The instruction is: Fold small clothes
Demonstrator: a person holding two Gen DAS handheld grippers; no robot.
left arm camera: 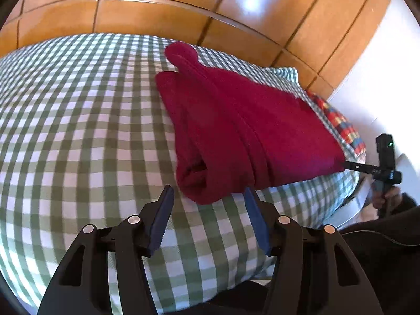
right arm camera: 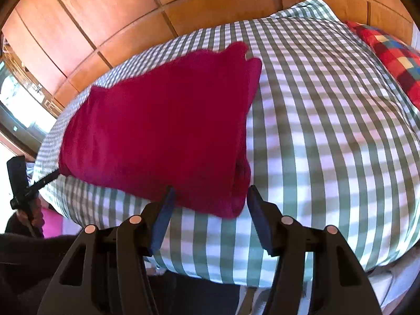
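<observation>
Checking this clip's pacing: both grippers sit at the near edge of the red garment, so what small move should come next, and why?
Probably push both grippers forward and close on the near corners. The left gripper and right gripper are open, each facing a near corner of the red garment, pads not pressing it. The garment lies as a long folded strip on the checked cover, so another fold seems due.

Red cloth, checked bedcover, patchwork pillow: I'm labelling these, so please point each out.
red cloth (right arm camera: 162, 120), right wrist view, middle of its top layer
checked bedcover (left arm camera: 73, 120), left wrist view, bare stretch left of the cloth
patchwork pillow (right arm camera: 391, 52), right wrist view, its visible face
</observation>
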